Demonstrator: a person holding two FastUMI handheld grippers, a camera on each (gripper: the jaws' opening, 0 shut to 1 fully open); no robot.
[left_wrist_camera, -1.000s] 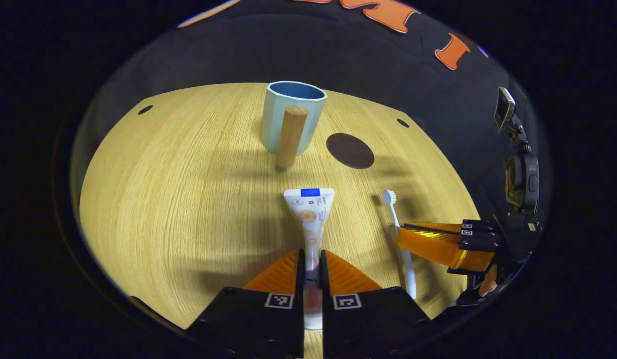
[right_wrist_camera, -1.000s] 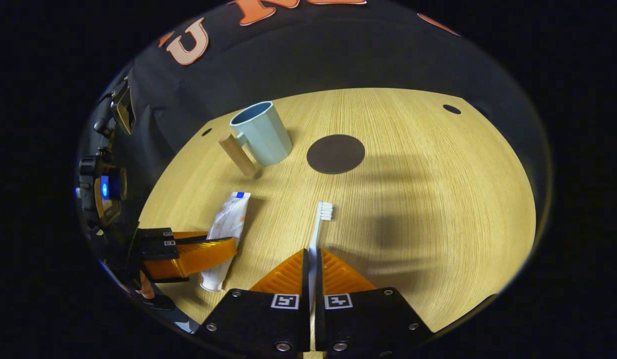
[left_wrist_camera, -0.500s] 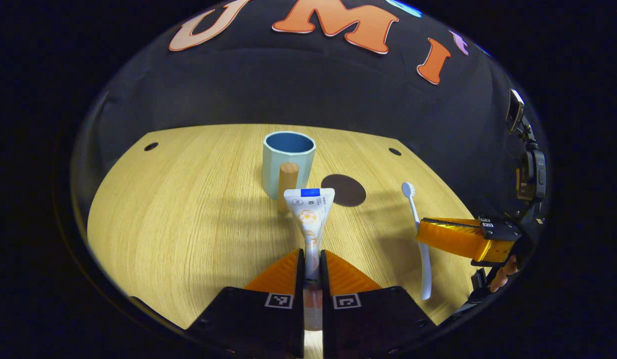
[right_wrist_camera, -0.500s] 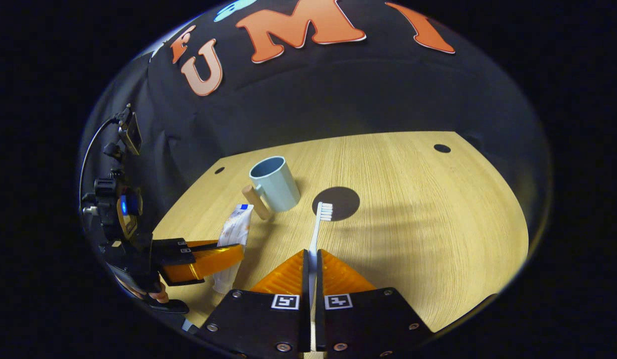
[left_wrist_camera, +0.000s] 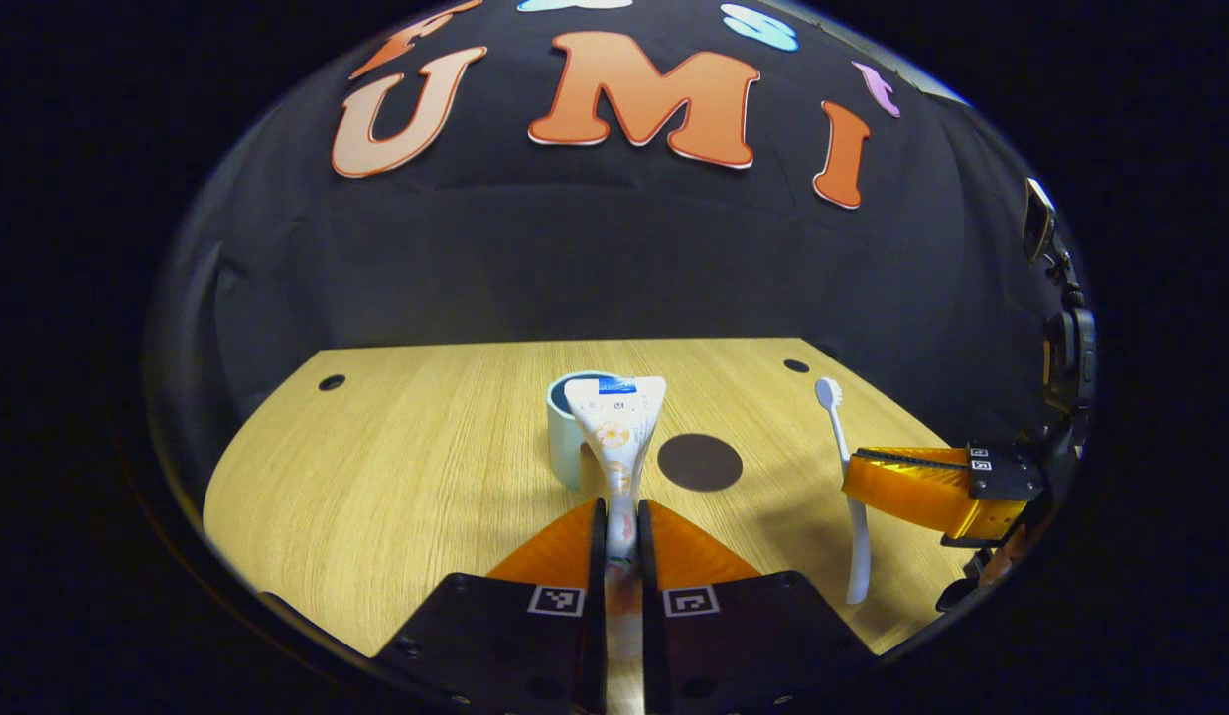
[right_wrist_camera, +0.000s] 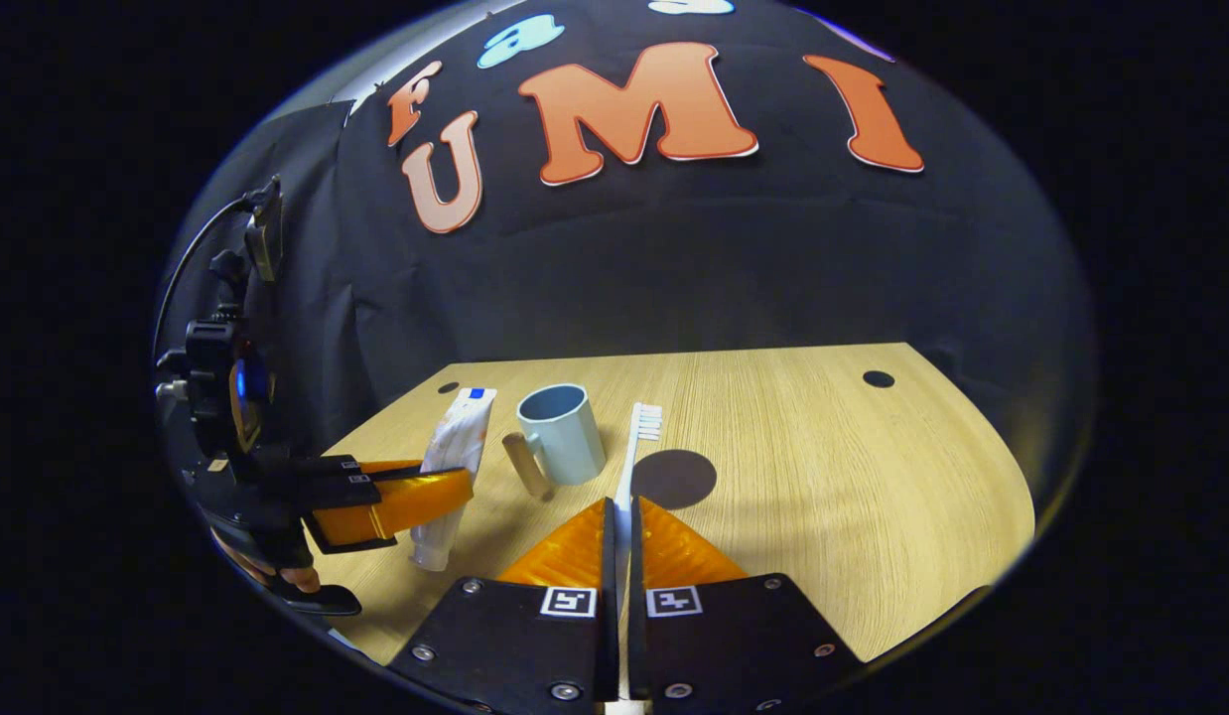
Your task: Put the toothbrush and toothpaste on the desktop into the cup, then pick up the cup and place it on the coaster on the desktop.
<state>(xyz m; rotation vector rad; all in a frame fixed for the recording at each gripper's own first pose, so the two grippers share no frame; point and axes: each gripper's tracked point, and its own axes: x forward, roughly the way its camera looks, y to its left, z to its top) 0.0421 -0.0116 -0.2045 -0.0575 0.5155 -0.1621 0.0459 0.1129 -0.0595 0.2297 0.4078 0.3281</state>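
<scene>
Left claw (left_wrist_camera: 621, 521) is clenched on the toothpaste (left_wrist_camera: 615, 427), lifted above the tabletop (left_wrist_camera: 396, 477). Right claw (right_wrist_camera: 619, 516) grips the toothbrush (right_wrist_camera: 636, 447). Cup (right_wrist_camera: 563, 433) stands beyond them, the coaster (right_wrist_camera: 674, 478) beside it.

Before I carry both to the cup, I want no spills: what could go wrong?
The toothpaste is pinched near its cap end in the left gripper, so its long free end may sway. The toothbrush and toothpaste could collide at the cup. Its handle sticks out, so a bump might tip it.
</scene>
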